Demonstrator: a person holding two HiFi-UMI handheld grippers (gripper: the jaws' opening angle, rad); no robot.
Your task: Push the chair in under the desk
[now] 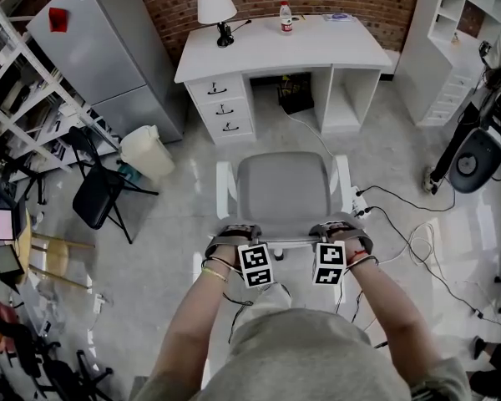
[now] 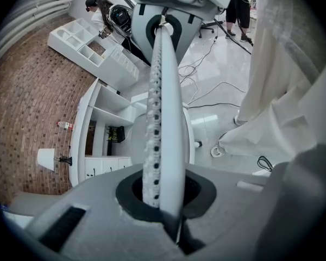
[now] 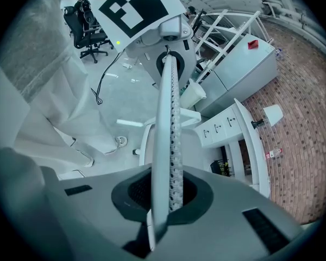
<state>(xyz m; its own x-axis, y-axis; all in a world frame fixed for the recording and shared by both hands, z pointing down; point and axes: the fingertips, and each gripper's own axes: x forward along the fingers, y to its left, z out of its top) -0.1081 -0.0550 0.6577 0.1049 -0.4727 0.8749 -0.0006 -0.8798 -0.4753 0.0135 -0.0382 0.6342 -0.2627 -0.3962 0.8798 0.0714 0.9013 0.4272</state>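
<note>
Gripping the chair [image 1: 282,192] by the top rim of its backrest, we have the left gripper [image 1: 236,241] at 7 o'clock of the seat and the right gripper [image 1: 336,237] at 5 o'clock. Both jaw pairs are pinched tight on that thin edge, spaced apart so the push goes in even without swivel. The chair stands well apart from the desk [image 1: 317,44] at 12 o'clock, kneehole straight ahead, and we judge that the floor cables [image 1: 421,242] at 3 o'clock might snag the base.
</note>
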